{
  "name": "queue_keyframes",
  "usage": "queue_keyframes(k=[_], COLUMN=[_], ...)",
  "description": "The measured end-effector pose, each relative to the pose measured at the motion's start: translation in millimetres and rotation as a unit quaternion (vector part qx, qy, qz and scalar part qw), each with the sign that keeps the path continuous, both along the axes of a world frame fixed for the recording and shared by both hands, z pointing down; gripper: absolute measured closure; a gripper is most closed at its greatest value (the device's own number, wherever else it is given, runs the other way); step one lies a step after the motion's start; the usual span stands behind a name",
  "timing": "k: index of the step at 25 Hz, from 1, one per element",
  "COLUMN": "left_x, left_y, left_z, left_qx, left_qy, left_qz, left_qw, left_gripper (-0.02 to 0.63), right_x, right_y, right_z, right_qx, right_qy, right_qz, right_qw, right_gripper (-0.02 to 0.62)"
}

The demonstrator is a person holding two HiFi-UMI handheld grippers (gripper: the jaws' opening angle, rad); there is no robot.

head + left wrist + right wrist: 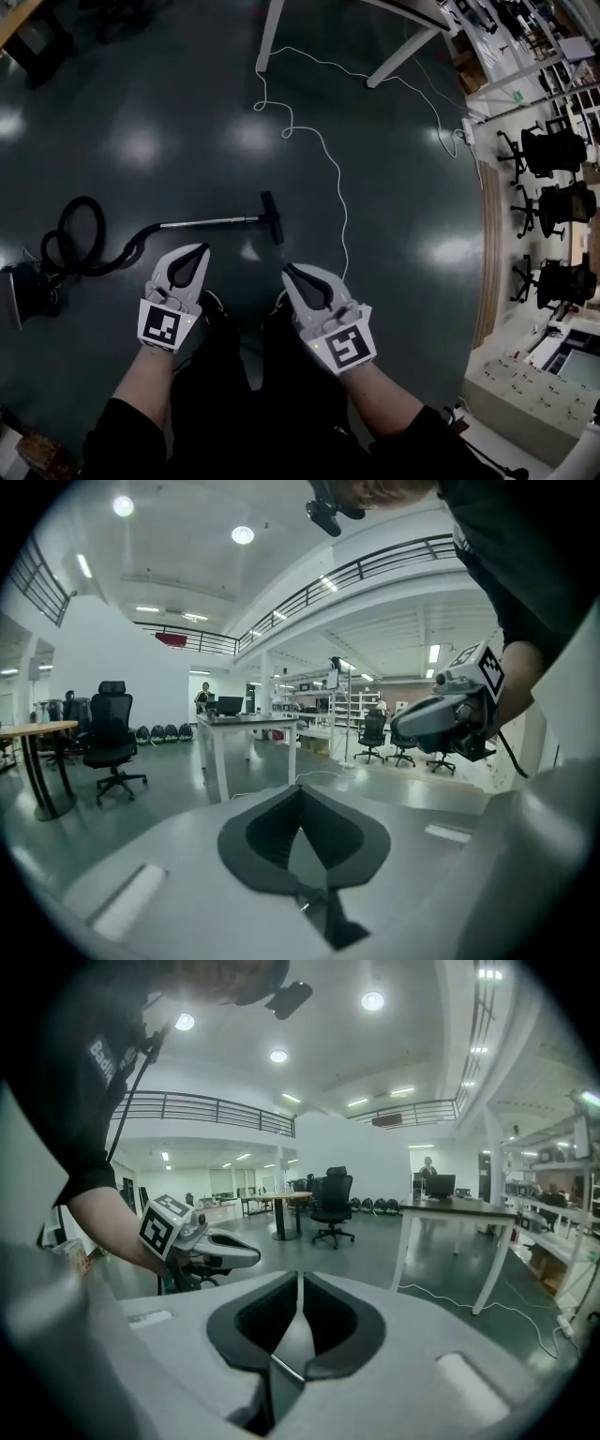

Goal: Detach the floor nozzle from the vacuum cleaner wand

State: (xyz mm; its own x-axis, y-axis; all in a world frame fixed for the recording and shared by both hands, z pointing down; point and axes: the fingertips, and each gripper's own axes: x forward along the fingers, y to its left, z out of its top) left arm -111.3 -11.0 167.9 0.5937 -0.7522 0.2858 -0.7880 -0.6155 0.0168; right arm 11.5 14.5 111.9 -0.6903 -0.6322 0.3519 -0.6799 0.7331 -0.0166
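Note:
In the head view a vacuum cleaner lies on the dark floor: its black floor nozzle (272,217) sits on the end of a silver wand (208,222), which runs left into a coiled black hose (86,242) and the body (26,292). My left gripper (202,249) is shut and empty, held above the floor just this side of the wand. My right gripper (289,272) is shut and empty too, below and right of the nozzle. The left gripper view shows my shut jaws and the right gripper (441,719) across from it; the right gripper view shows the left gripper (202,1244).
A white cable (323,141) snakes across the floor from a white table leg (270,33) at the top. Office chairs (553,211) and a control console (525,394) line the right side. A white desk (246,738) and black chair (111,738) stand farther off.

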Motion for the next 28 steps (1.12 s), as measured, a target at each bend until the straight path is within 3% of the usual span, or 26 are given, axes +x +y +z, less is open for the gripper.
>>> queue_keyframes(k=[14,19,28], left_x=[26,32,34], left_y=[-58,-67,-71], left_z=[245,340,483], left_qx=[-0.036,-0.056,-0.106], left_qy=[-0.105,-0.120,-0.173], left_qz=[0.061,0.078,0.163], left_qw=[0.9920,0.9881,0.9656], left_gripper=[0.592,0.568,0.516], right_x=[25,23,5], right_y=[-68,-82,-104], right_z=[299,396,514], right_qx=[-0.044,-0.044,-0.062], right_qy=[0.077,0.093,0.098], right_qz=[-0.052,-0.072,-0.149], right_qw=[0.995,0.992,0.982], right_gripper=[0.546,0.532,0.515])
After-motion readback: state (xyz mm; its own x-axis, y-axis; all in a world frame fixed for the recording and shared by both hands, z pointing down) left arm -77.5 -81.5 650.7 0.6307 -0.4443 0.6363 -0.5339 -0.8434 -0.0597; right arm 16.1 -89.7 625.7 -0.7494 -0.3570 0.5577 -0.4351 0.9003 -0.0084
